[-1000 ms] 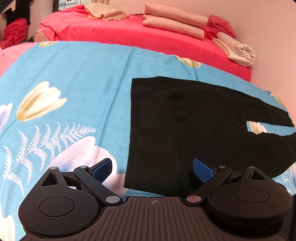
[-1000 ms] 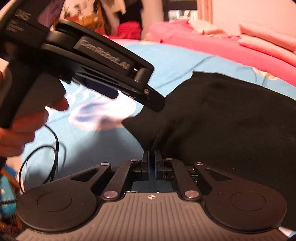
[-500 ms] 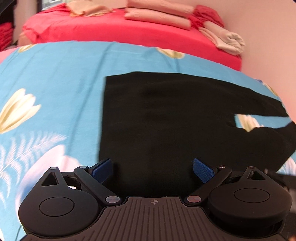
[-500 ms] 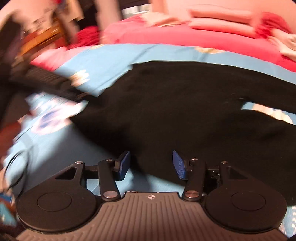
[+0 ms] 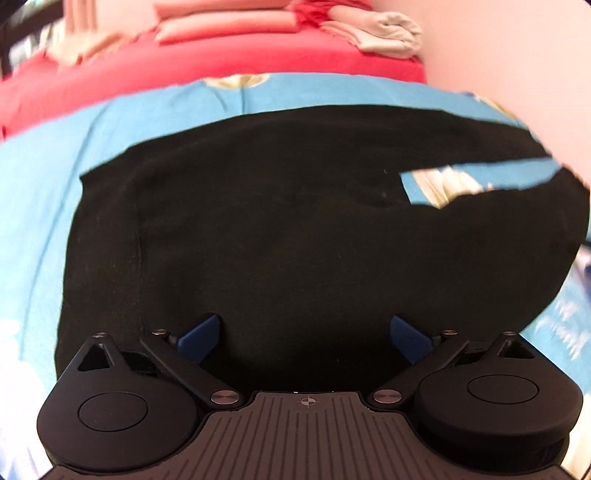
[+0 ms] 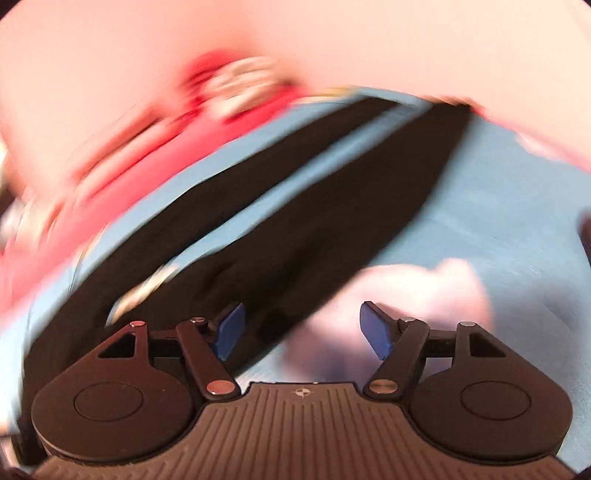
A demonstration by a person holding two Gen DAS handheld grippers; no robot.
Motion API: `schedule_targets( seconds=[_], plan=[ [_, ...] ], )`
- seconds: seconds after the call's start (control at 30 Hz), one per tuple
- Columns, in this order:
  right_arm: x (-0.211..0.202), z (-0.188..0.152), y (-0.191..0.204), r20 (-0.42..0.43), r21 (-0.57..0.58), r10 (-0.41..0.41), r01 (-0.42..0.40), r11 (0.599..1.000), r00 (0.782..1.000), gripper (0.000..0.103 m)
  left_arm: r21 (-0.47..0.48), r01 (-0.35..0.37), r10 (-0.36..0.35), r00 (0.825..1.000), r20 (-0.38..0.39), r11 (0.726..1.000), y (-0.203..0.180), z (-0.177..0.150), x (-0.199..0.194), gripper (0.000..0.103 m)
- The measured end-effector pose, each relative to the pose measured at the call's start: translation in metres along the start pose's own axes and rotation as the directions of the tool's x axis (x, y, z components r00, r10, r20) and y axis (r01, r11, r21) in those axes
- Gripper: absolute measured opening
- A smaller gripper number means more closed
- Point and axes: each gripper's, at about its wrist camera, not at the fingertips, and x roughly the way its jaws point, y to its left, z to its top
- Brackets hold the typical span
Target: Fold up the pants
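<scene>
Black pants [image 5: 295,229] spread flat on the blue floral bedsheet [image 5: 40,206] of the bed, waistband end at left in the left wrist view, the two legs parting toward the right with a strip of sheet visible between them. Left gripper [image 5: 304,334] low over the near edge of the waist region, jaws wide, blue pads [image 5: 199,334] on either side of black cloth, nothing clamped. Right gripper [image 6: 303,330] over the near leg [image 6: 332,206], jaws wide and empty, view heavily smeared by motion; far leg [image 6: 236,184] running parallel beyond a band of sheet. Red bedding [image 5: 207,62] and folded pale linens [image 5: 384,31] at the far side, well apart from the work.

Judged risks:
- Pinching of sheet together with cloth, owing to wide jaws pressed low on a soft bed; sheet then dragged along with the fold.
- Capture of only the top layer at the waist, leaving the lower layer behind and yielding a skewed fold.
- Uneven grasp points at waist and leg, producing legs misaligned rather than stacked.
- Mis-aimed closure by the right side, given rapid motion and an edge lying only partly between the pads.
- Black fabric offering little contrast at seams and edges, hence hard judging of layer boundaries.
</scene>
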Motion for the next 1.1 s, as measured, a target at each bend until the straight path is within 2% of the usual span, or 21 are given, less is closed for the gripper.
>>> schedule_targets(
  seconds=[0.07, 0.2, 0.27, 0.33, 0.4, 0.43, 0.47, 0.5, 0.53, 0.6, 0.63, 0.67, 0.73, 0.8, 0.83, 0.87, 0.93, 1.0, 1.1],
  plan=[
    [0.003, 0.011, -0.021, 0.045, 0.097, 0.051, -0.055, 0.994, 0.998, 0.075, 0.020, -0.011, 0.011, 1.000, 0.014, 1.000, -0.002, -0.003, 0.001, 0.103],
    [0.022, 0.031, -0.039, 0.071, 0.208, 0.056, -0.069, 0.976, 0.996, 0.074, -0.014, 0.009, -0.009, 1.000, 0.016, 1.000, 0.002, -0.002, 0.003, 0.103],
    [0.040, 0.044, -0.031, 0.094, 0.255, 0.064, -0.086, 0.963, 0.994, 0.074, -0.013, 0.009, -0.009, 1.000, 0.017, 1.000, 0.005, -0.004, 0.001, 0.103],
    [0.051, 0.057, -0.042, 0.124, 0.312, 0.084, -0.119, 0.942, 0.989, 0.070, -0.003, 0.003, -0.003, 1.000, 0.024, 1.000, 0.005, -0.006, -0.001, 0.103],
    [0.059, 0.070, -0.053, 0.121, 0.367, 0.077, -0.117, 0.923, 0.990, 0.055, 0.001, -0.002, 0.002, 1.000, 0.030, 1.000, 0.004, -0.008, -0.002, 0.103],
    [0.063, 0.075, -0.055, 0.107, 0.376, 0.063, -0.099, 0.921, 0.992, 0.021, 0.002, -0.003, 0.003, 0.999, 0.032, 1.000, 0.004, -0.008, -0.002, 0.103],
    [0.068, 0.079, -0.054, 0.073, 0.361, 0.046, -0.070, 0.930, 0.996, 0.009, 0.002, -0.003, 0.003, 0.999, 0.033, 1.000, 0.005, -0.008, -0.002, 0.103],
    [0.069, 0.081, -0.053, 0.038, 0.337, 0.022, -0.034, 0.941, 0.999, 0.009, 0.002, -0.002, 0.002, 0.999, 0.034, 1.000, 0.005, -0.008, -0.002, 0.103],
    [0.060, 0.082, -0.054, 0.066, 0.332, 0.024, -0.044, 0.942, 0.998, 0.009, 0.002, 0.001, -0.001, 0.999, 0.035, 1.000, 0.005, -0.008, -0.003, 0.103],
    [0.026, 0.082, -0.055, 0.211, 0.289, -0.005, -0.057, 0.955, 0.977, 0.009, 0.006, 0.006, -0.007, 0.999, 0.041, 1.000, 0.006, -0.010, -0.004, 0.103],
    [0.018, 0.081, -0.057, 0.239, 0.274, -0.049, -0.020, 0.961, 0.970, 0.009, 0.010, 0.007, -0.007, 0.999, 0.043, 1.000, 0.005, -0.010, -0.004, 0.103],
    [0.021, 0.079, -0.061, 0.210, 0.271, -0.096, 0.037, 0.962, 0.973, 0.010, 0.014, 0.006, -0.006, 0.999, 0.044, 1.000, 0.005, -0.010, -0.004, 0.103],
    [0.042, 0.073, -0.069, 0.066, 0.267, -0.138, 0.116, 0.957, 0.988, 0.009, 0.020, 0.004, -0.005, 0.999, 0.043, 1.000, 0.004, -0.011, -0.004, 0.103],
    [0.035, 0.069, -0.075, 0.106, 0.282, -0.111, 0.077, 0.956, 0.988, 0.021, 0.018, 0.006, -0.007, 0.999, 0.040, 1.000, 0.005, -0.011, -0.004, 0.103],
    [0.029, 0.069, -0.075, 0.116, 0.306, -0.121, 0.080, 0.949, 0.986, 0.033, 0.017, 0.006, -0.006, 0.999, 0.039, 1.000, 0.005, -0.010, -0.004, 0.103],
    [0.023, 0.068, -0.075, 0.141, 0.322, -0.145, 0.093, 0.942, 0.979, 0.052, 0.017, 0.006, -0.007, 0.999, 0.038, 1.000, 0.005, -0.010, -0.004, 0.103],
    [0.019, 0.072, -0.074, 0.164, 0.308, -0.161, 0.105, 0.946, 0.973, 0.074, 0.023, 0.005, -0.006, 0.999, 0.039, 1.000, 0.004, -0.009, -0.003, 0.103],
    [0.022, 0.078, -0.078, 0.158, 0.326, -0.139, 0.082, 0.942, 0.978, 0.073, 0.021, 0.007, -0.007, 0.999, 0.039, 1.000, 0.004, -0.009, -0.003, 0.103],
    [0.033, 0.101, -0.094, 0.152, 0.452, -0.167, 0.082, 0.888, 0.974, 0.073, 0.018, 0.005, -0.005, 0.999, 0.040, 1.000, 0.004, -0.009, -0.003, 0.103]
  ],
)
